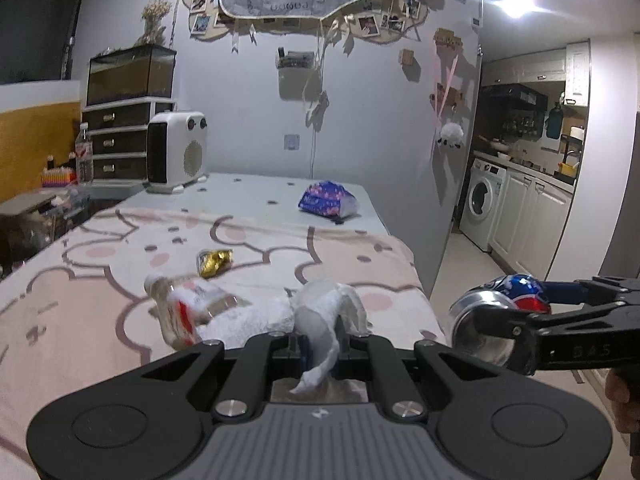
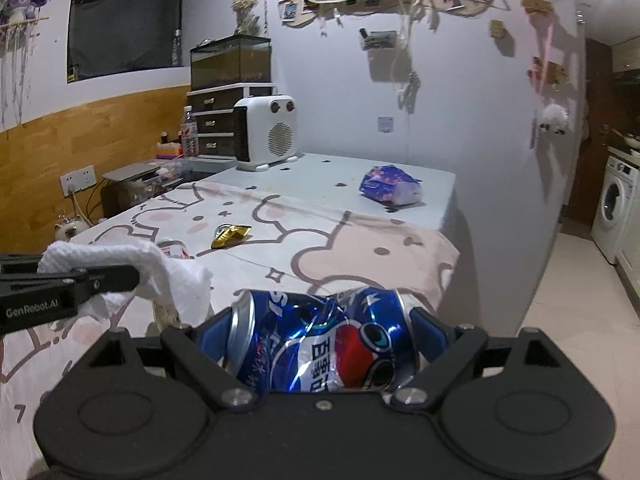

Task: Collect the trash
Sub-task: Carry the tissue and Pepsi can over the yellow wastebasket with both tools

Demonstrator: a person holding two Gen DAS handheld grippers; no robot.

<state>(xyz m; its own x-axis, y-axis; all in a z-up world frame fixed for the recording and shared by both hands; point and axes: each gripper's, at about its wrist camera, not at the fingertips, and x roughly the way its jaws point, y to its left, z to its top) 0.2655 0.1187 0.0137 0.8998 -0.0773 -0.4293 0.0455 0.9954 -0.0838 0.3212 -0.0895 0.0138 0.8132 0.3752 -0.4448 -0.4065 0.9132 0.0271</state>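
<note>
White paper towel (image 1: 320, 320): crumpled wad that I hold pinched in my left gripper (image 1: 320, 346); jaws nearly closed on it, one tail hanging back toward the camera, the bulk bunched just ahead of the tips.
Blue cola can (image 2: 320, 340): crushed and dented, lying crosswise between the fingers of my right gripper (image 2: 324, 320); jaws stand wide, one pad on each end of the can.
Right gripper, seen from my left camera: it sits to the right of my left jaws, off the table edge and above the floor, can end facing me.
Left gripper, seen from my right camera: it sits to the left of my right jaws, towel draped over its fingers.
Plastic bottle (image 1: 188, 306): clear, red-and-white label, lying on its side just ahead and left of my left jaws; partly hidden behind the towel.
Gold wrapper (image 1: 215, 262): crumpled foil, lying farther ahead of my left jaws, beyond the bottle, well apart from both grippers.
Tissue pack (image 1: 328, 200): blue patterned soft pack, far ahead of both jaws, on the bare far part of the table.
Table cover (image 1: 100, 280): pink-and-cream cloth with bear outlines, under the bottle and the wrapper.
Heater (image 1: 176, 152): white, standing upright at the far left end of the table.
Drawer unit (image 1: 120, 140): dark drawers behind the heater, a glass tank (image 1: 132, 74) on top.
Washing machine (image 1: 482, 204): white, far right, beyond the wall edge.
</note>
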